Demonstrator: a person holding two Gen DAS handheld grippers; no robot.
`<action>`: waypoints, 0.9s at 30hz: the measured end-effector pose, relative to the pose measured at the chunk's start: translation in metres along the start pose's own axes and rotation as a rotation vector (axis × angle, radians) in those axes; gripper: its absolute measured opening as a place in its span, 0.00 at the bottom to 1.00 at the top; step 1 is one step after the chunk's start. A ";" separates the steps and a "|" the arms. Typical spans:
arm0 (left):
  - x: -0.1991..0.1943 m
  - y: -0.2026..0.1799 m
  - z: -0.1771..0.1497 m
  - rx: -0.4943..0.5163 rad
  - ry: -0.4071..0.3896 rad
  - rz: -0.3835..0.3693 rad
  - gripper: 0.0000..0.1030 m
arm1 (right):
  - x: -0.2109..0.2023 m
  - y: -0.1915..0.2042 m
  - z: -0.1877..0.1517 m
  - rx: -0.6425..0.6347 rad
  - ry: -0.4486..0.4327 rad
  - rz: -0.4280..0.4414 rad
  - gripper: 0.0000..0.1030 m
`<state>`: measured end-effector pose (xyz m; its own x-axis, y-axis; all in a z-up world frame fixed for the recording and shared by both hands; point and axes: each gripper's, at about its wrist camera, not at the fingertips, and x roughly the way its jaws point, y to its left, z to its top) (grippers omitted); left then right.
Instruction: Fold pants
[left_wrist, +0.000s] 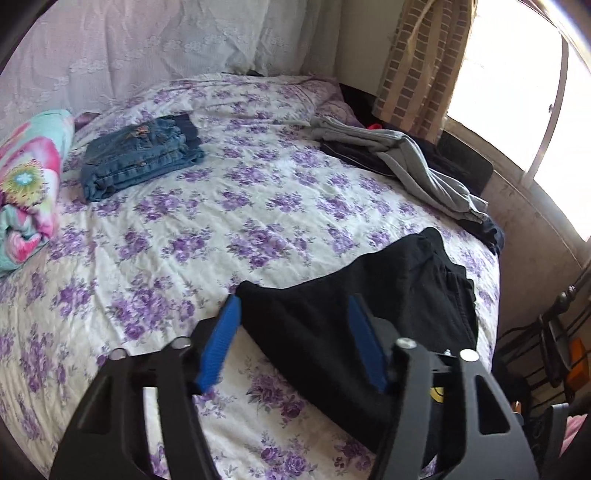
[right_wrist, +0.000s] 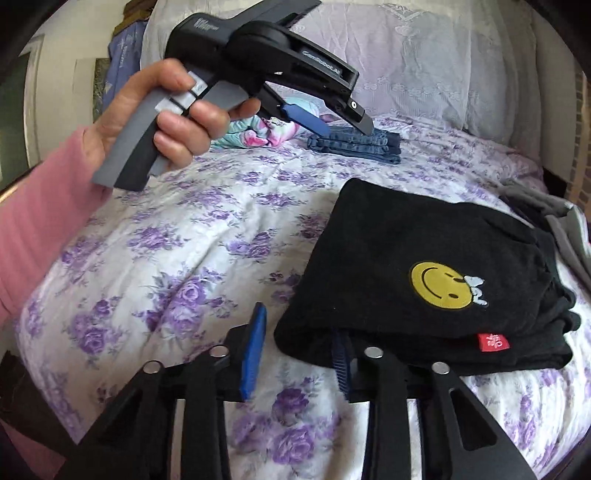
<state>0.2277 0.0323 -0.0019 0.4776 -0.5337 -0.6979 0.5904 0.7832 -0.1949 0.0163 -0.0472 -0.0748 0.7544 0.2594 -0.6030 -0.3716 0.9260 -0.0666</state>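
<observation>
Right gripper (right_wrist: 299, 354) fingers stand apart at the near edge of the folded black pants (right_wrist: 424, 280) on the bed (right_wrist: 177, 258), gripping nothing. Left gripper (left_wrist: 295, 343) fingers also apart, empty. Folding looks finished; next, probably carrying the bundle beside the folded jeans (left_wrist: 136, 155).

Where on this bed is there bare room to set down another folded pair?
The bare sheet between the folded jeans, the colourful bundle and the black pants. The window side is crowded with grey and dark clothes.
</observation>
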 end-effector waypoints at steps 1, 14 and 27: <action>0.004 -0.003 0.001 0.008 0.013 -0.022 0.46 | 0.000 0.002 -0.001 -0.013 0.001 -0.029 0.23; 0.087 0.023 -0.022 -0.017 0.213 -0.063 0.20 | 0.002 0.011 -0.008 -0.086 0.009 -0.067 0.10; 0.041 0.037 -0.001 -0.146 0.067 -0.069 0.31 | -0.049 -0.032 0.003 -0.014 -0.059 0.121 0.20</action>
<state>0.2681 0.0395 -0.0388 0.3919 -0.5696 -0.7225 0.5171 0.7859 -0.3392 -0.0074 -0.0888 -0.0406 0.7337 0.3850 -0.5599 -0.4693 0.8830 -0.0077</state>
